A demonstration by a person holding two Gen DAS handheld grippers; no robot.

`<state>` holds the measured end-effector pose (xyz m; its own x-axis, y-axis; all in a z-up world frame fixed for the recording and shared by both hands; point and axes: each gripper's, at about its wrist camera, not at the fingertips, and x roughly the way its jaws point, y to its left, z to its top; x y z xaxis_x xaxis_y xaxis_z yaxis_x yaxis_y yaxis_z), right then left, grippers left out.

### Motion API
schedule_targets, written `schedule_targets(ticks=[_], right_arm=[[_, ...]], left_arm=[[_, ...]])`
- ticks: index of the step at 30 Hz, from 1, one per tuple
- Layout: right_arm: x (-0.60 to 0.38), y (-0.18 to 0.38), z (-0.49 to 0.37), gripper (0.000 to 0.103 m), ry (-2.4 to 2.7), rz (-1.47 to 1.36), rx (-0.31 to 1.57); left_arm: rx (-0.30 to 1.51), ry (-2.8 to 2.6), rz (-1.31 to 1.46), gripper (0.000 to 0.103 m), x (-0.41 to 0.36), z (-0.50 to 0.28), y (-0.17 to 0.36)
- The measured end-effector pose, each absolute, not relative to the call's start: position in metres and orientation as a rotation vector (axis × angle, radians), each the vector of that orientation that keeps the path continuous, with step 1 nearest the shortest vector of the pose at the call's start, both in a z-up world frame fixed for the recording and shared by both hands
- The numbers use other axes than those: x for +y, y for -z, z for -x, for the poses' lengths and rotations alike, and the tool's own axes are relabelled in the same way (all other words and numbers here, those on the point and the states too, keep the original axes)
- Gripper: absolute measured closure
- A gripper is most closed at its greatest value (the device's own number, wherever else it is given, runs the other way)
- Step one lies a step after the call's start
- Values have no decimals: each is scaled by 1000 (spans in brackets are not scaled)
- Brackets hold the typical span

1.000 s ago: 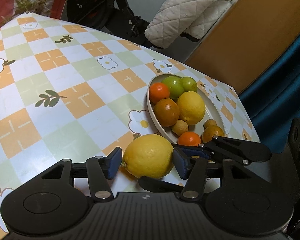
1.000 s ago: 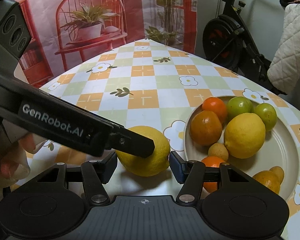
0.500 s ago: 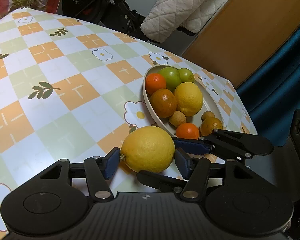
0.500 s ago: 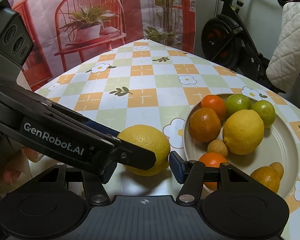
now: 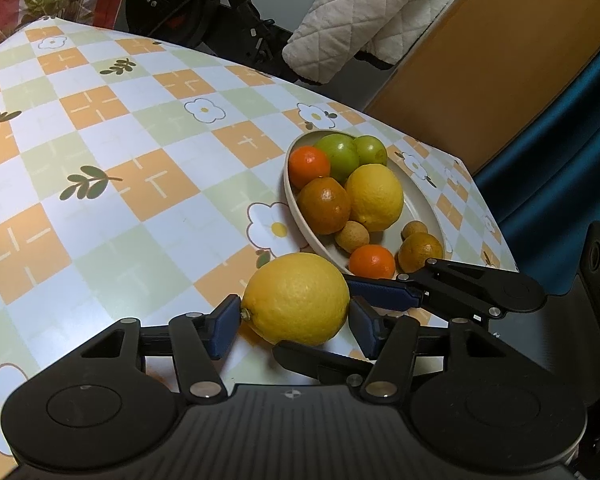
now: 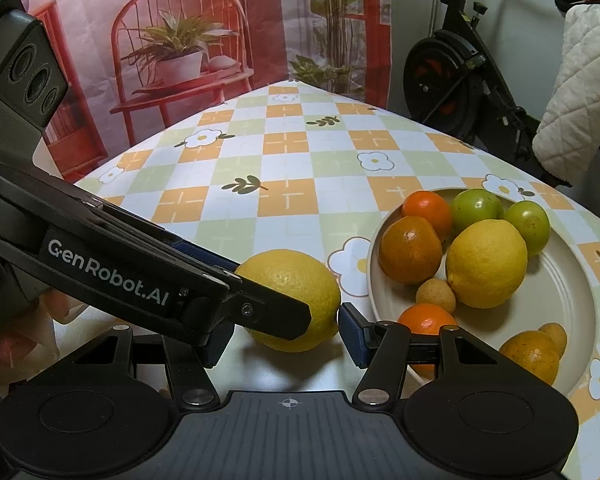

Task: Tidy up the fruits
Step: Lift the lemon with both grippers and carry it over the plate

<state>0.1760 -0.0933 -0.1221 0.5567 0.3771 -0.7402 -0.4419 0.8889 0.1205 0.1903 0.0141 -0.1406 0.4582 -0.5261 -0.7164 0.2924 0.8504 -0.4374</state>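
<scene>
A large yellow lemon (image 5: 296, 300) lies near the table's front edge, just left of a cream plate (image 5: 420, 208). My left gripper (image 5: 294, 322) is shut on the lemon: one blue pad touches its stem nub, the other its right side. My right gripper (image 6: 284, 338) is shut on the same lemon (image 6: 292, 276) from the other side. Its right pad meets the peel; its left pad is hidden behind the left gripper's finger. The plate (image 6: 560, 304) holds another lemon (image 6: 486, 264), oranges, two green fruits and small brown ones.
The checked flowered tablecloth (image 5: 120, 200) stretches left and back. An exercise bike (image 6: 448, 80) and a white quilted jacket (image 5: 360, 20) stand past the far edge. A blue curtain (image 5: 560, 160) hangs at the right, and a hand (image 6: 20, 340) holds the left gripper.
In the right wrist view the left gripper's near finger has sunk a little across the lemon's front. The lemon, the plate and the right gripper have kept their places.
</scene>
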Motion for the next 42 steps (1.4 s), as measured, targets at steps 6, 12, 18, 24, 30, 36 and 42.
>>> schedule_targets(ticks=[6, 12, 18, 24, 30, 36, 42], right_arm=[[-99, 116, -172, 50, -476, 69, 834], [-110, 107, -167, 50, -455, 49, 807], [-129, 95, -165, 50, -432, 33, 771], [-155, 88, -168, 50, -391, 20, 757], [-184, 91, -173, 50, -348, -39, 758], [-204, 94, -178, 50, -318, -37, 758], [-229, 90, -189, 50, -284, -34, 739]], left_arm=[[967, 512, 245, 42, 8, -190, 133], [957, 517, 215, 42, -4, -190, 121], [938, 538, 186, 42, -21, -193, 106], [913, 564, 158, 48, -44, -202, 89], [927, 588, 128, 50, -72, -215, 85], [925, 598, 93, 50, -96, -223, 85], [910, 630, 94, 50, -119, -242, 81]])
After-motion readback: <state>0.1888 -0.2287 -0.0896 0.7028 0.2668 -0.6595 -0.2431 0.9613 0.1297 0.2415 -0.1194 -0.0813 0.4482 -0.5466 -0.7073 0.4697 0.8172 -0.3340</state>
